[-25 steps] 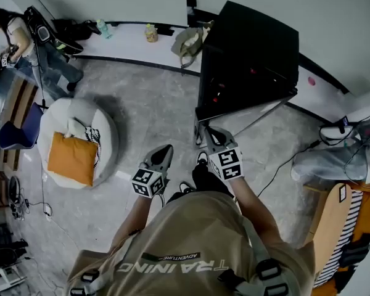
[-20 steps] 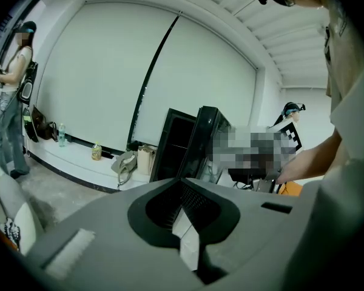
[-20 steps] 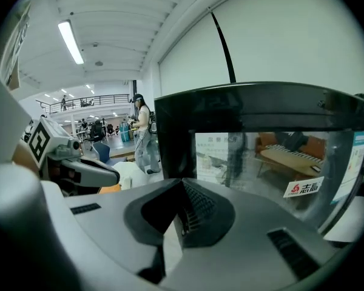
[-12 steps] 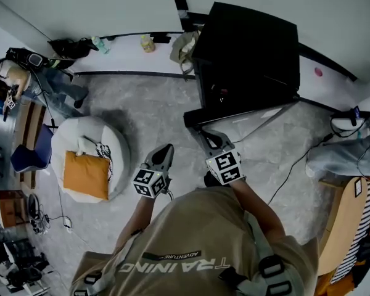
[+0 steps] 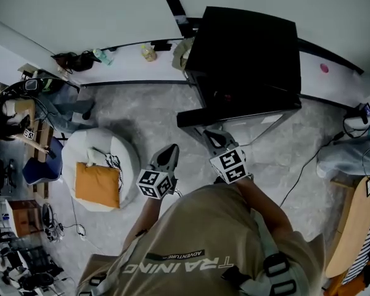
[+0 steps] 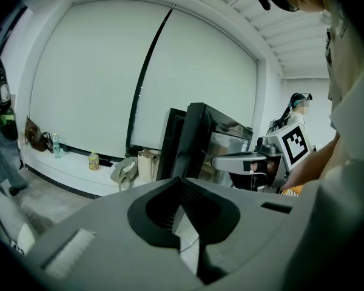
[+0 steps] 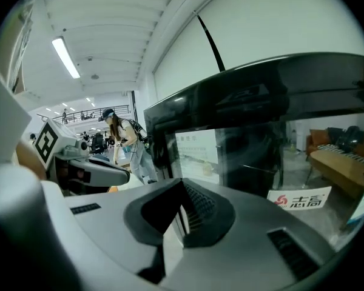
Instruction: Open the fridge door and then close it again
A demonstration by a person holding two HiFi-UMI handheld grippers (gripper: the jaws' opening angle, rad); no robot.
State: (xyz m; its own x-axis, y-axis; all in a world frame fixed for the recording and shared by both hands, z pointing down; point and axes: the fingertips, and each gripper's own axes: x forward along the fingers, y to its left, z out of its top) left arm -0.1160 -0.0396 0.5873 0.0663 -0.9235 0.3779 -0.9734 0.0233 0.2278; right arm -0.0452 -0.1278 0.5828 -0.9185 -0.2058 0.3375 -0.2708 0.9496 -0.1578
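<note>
Your right gripper [image 5: 217, 138], jaws together, empty, is just beside the fridge door [image 5: 194, 118] edge. Your left gripper [image 5: 168, 155] is likewise pressed together and empty, with open floor [image 5: 154, 110] ahead.

The left gripper [image 5: 169, 153] and the right gripper [image 5: 214, 137] are held out side by side, pointing away from the body, the right one reaching slightly farther. The jaws of each are pressed together, with nothing gripped.
</note>
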